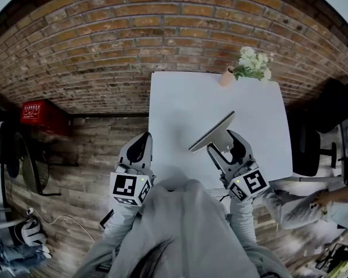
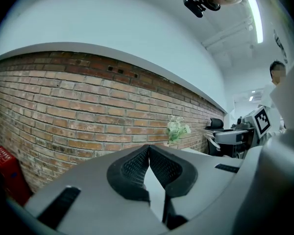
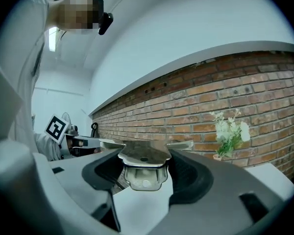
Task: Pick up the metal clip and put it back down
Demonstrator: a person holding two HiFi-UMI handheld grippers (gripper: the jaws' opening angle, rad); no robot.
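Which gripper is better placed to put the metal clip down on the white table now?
Right. The right gripper is shut on the metal clip over the white table; the left gripper is shut with nothing between its jaws.

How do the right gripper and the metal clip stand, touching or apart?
Touching. In the right gripper view the right gripper has both jaws closed against the metal clip, no gap on either side.

Potted white flowers [image 1: 250, 65] stand at the tabletop's [image 1: 180, 106] far edge. A red crate [image 1: 39, 113] lies left of it.
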